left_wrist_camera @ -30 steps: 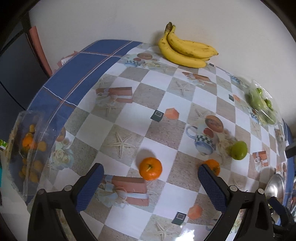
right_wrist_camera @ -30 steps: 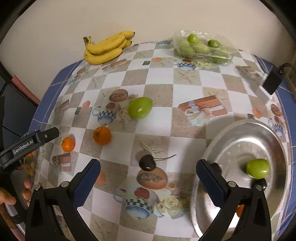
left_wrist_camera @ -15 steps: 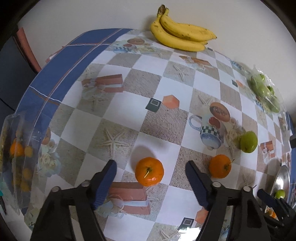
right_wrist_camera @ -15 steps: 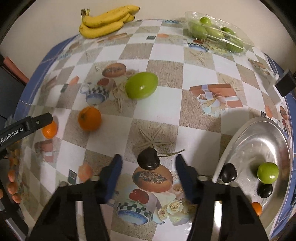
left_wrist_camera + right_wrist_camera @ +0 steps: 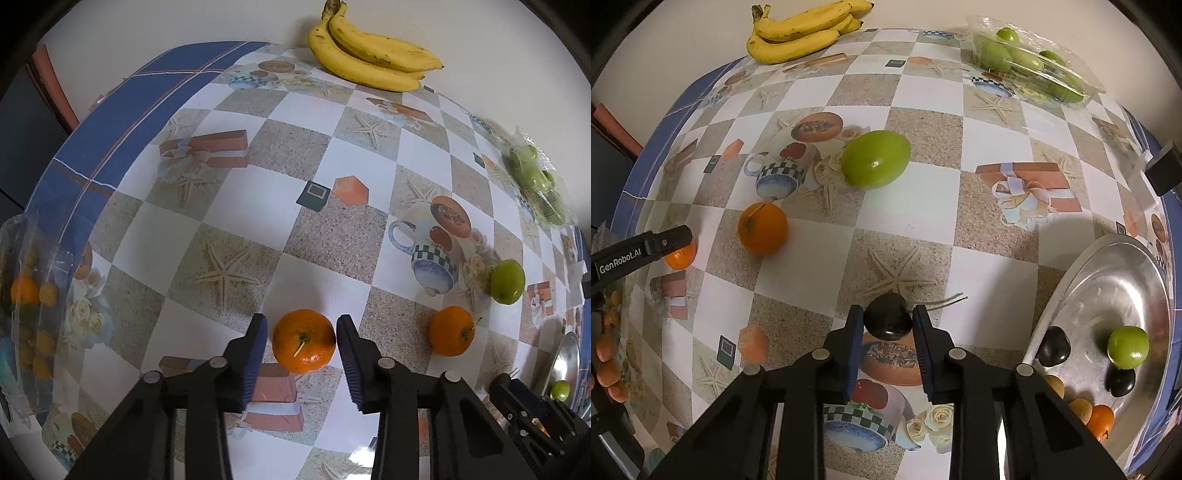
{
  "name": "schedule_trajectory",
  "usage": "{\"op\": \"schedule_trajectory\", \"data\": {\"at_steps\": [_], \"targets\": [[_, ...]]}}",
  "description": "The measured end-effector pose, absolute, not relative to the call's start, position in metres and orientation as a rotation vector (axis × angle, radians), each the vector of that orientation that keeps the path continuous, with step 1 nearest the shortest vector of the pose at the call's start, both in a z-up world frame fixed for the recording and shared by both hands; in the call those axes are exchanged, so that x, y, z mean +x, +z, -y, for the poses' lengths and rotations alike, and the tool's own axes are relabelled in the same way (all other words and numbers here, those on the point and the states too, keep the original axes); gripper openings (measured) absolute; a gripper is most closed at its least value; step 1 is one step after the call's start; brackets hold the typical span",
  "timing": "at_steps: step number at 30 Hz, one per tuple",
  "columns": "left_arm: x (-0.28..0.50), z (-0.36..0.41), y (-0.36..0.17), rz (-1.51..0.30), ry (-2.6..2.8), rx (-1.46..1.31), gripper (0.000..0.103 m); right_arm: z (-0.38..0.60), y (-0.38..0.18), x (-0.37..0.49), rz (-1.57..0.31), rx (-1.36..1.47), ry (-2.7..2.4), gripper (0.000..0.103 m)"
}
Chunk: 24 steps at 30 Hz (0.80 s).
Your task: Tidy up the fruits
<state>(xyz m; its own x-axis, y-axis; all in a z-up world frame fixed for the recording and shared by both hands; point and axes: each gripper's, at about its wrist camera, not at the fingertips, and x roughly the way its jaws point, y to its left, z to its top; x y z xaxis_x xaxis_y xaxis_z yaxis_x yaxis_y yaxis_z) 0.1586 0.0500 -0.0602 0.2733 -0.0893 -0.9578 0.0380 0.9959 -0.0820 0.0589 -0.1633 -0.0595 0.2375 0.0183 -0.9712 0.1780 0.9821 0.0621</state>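
Note:
My left gripper (image 5: 302, 336) has its blue pads on both sides of an orange (image 5: 303, 340) on the patterned table, shut on it or nearly so. A second orange (image 5: 451, 336) and a green fruit (image 5: 508, 281) lie to its right. My right gripper (image 5: 888, 325) is shut on a dark cherry (image 5: 888, 322) with a thin stem, resting on the table. A silver plate (image 5: 1082, 273) at right holds a green fruit (image 5: 1127, 347), dark cherries and small orange fruits. The left gripper's finger (image 5: 646, 248) shows at the left edge, over its orange (image 5: 680, 255).
A banana bunch (image 5: 801, 30) lies at the table's far edge by the wall. A clear tray of green fruits (image 5: 1030, 62) sits at the back right. A clear box of small orange fruits (image 5: 29, 302) stands at the left edge. A large green fruit (image 5: 876, 159) and an orange (image 5: 762, 229) lie mid-table.
Both grippers moved forward and down and closed: the left around the near orange, the right around the dark cherry.

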Motion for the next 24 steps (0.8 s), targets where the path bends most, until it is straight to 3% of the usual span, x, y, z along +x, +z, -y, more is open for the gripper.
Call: {"op": "schedule_trajectory", "data": {"at_steps": [24], "targets": [[0.149,-0.047,-0.025,-1.191,-0.095,-0.044,0.037,0.174,-0.045,0.049,-1.292,0.224,-0.104,0.026]]}}
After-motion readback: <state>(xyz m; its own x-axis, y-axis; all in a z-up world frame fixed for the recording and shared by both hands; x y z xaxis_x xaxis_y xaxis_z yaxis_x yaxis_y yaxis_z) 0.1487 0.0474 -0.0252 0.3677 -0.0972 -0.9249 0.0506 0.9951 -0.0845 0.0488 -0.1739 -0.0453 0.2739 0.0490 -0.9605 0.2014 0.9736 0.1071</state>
